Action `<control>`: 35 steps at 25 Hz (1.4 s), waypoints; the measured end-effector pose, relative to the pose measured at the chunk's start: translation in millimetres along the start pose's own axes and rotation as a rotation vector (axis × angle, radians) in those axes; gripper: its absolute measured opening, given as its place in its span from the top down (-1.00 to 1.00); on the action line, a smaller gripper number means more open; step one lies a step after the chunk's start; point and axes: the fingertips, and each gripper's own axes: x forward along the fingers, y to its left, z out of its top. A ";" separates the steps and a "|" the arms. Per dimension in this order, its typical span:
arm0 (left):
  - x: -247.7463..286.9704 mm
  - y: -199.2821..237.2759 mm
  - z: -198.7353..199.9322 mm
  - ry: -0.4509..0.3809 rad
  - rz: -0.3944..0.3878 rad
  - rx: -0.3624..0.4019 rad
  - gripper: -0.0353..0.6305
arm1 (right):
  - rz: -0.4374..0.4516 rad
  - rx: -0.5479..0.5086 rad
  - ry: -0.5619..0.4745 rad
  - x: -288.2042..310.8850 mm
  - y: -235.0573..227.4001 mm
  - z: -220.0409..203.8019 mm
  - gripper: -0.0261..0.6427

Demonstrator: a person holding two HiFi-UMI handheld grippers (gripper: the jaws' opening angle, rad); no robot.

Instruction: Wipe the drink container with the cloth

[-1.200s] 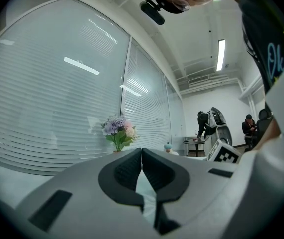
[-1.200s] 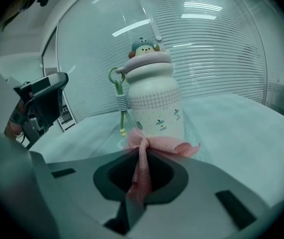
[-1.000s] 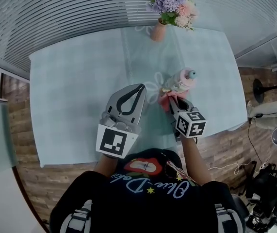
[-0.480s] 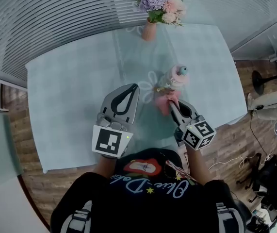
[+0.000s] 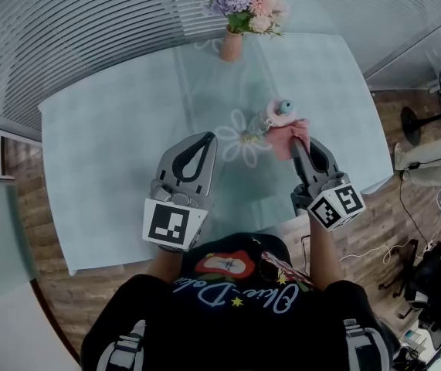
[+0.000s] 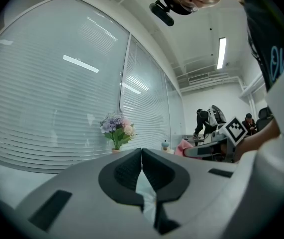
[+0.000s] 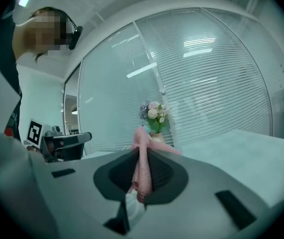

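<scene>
The drink container (image 5: 276, 117), a small clear bottle with a teal cap, stands right of the table's middle. A pink cloth (image 5: 290, 136) drapes against its right side, and my right gripper (image 5: 300, 143) is shut on that cloth. In the right gripper view the pink cloth (image 7: 142, 168) is pinched between the closed jaws and hides the bottle. My left gripper (image 5: 208, 137) hovers left of the bottle with its jaws shut and nothing in them. The left gripper view shows the bottle's cap (image 6: 165, 145) and the cloth (image 6: 183, 147) far ahead at the right.
A vase of flowers (image 5: 237, 12) stands at the far edge of the pale blue tablecloth (image 5: 112, 145). The table's right edge (image 5: 374, 130) lies close to my right gripper. Window blinds (image 5: 89, 22) run behind the table. A chair base and cables sit on the wooden floor (image 5: 425, 230).
My right gripper swung the pink cloth from the bottle's near side up and round to its right side. The left gripper barely moved.
</scene>
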 end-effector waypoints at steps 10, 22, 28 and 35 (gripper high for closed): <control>-5.5 0.7 0.5 0.011 0.050 0.008 0.88 | -0.006 -0.017 0.121 15.5 -12.8 -21.0 0.84; -3.0 1.2 1.2 0.018 0.074 0.008 0.88 | 0.000 -0.012 0.273 24.6 -21.0 -58.2 0.84; -1.4 0.2 2.2 0.020 0.072 0.014 0.88 | -0.005 -0.011 0.359 27.6 -27.6 -81.3 0.84; -3.1 1.9 3.0 0.021 0.080 0.013 0.88 | -0.029 -0.041 0.477 30.2 -33.8 -105.0 0.84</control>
